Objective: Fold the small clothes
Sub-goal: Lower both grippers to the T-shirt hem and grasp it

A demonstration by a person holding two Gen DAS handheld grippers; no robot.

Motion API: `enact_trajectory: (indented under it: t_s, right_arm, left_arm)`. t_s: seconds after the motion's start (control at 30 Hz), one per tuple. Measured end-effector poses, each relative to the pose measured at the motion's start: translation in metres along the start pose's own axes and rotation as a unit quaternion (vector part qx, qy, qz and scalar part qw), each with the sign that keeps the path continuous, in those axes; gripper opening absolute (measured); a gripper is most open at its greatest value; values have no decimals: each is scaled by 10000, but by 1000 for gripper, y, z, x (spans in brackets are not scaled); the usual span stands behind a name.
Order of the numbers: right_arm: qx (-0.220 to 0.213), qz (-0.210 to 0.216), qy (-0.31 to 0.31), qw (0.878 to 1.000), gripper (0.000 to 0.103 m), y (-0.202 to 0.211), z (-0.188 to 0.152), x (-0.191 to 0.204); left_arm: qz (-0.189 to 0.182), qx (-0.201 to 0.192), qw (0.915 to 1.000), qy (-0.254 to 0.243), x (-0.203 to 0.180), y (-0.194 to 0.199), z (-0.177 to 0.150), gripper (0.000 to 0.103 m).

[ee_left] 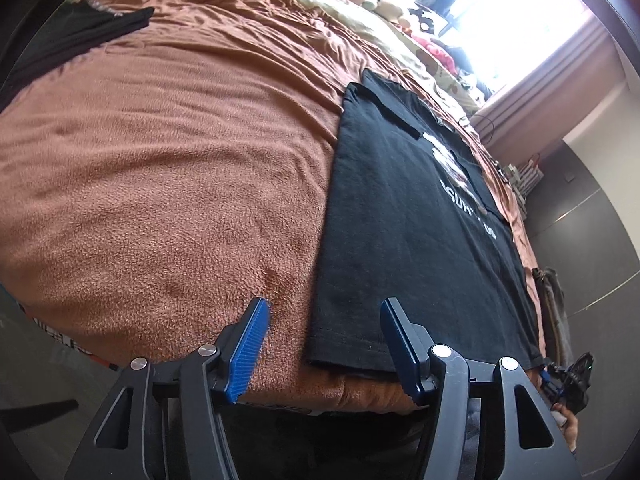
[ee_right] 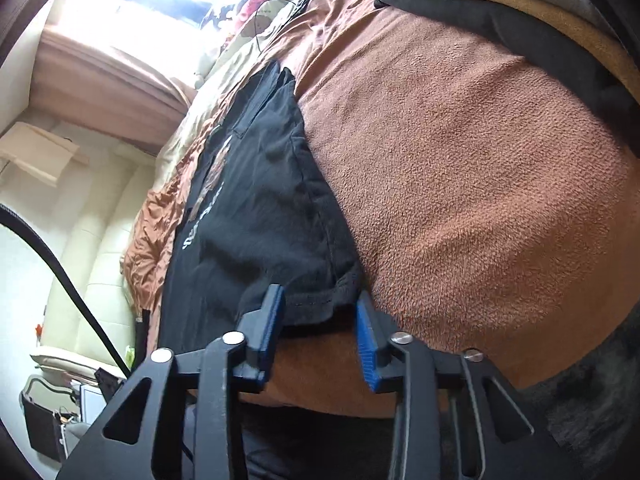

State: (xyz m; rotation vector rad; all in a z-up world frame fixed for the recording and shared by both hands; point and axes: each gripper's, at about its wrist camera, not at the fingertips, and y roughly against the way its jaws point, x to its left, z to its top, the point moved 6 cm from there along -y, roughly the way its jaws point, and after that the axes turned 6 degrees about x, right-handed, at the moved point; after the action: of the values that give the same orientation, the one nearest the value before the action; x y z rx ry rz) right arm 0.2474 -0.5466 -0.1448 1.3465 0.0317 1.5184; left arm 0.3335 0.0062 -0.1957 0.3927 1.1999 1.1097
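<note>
A black T-shirt [ee_left: 404, 216] with a white print lies flat on the brown fleece blanket [ee_left: 160, 184], its sides folded in and its hem at the near bed edge. My left gripper [ee_left: 324, 312] is open, its blue pads standing either side of the hem's left corner, one over the blanket and one over the shirt. In the right wrist view the same black T-shirt [ee_right: 256, 200] runs away from me, and my right gripper [ee_right: 320, 304] is open around the hem's right corner, the cloth lying between the pads without being pinched.
Another dark garment [ee_left: 72, 36] lies at the far left of the bed. A pile of grey and black clothes [ee_right: 500, 8] sits at the far right. Pillows and soft toys [ee_left: 424, 28] rest under the bright window. A person's hand with the other gripper [ee_left: 568, 384] shows at lower right.
</note>
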Motion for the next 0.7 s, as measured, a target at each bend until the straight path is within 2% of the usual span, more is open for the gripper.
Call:
enact_trajectory:
  t_s: [0.07,0.13,0.23,0.37,0.7]
  right_arm:
    - [-23,6,-37,10000,22,-3,0,1]
    - [-49,-78,12,10000,8,-6,1,7]
    - [-137,-257,202,9994,2,-5,2,17]
    - [-380,-326,160,9986,1,8,5,15]
    - [-412,-369,185,9983,1,11,-1,16]
  left_arm:
    - [-39,-49,9998,200,4,2,3,61]
    - [-129,-64,9993,358,6,2,5,61]
    - [-165,-29,9988,469,8,0,3,60]
    - [-319,16,9976,612,8,-2,-3,60]
    - [-879,128,9895,1144,2,-2,-21,60]
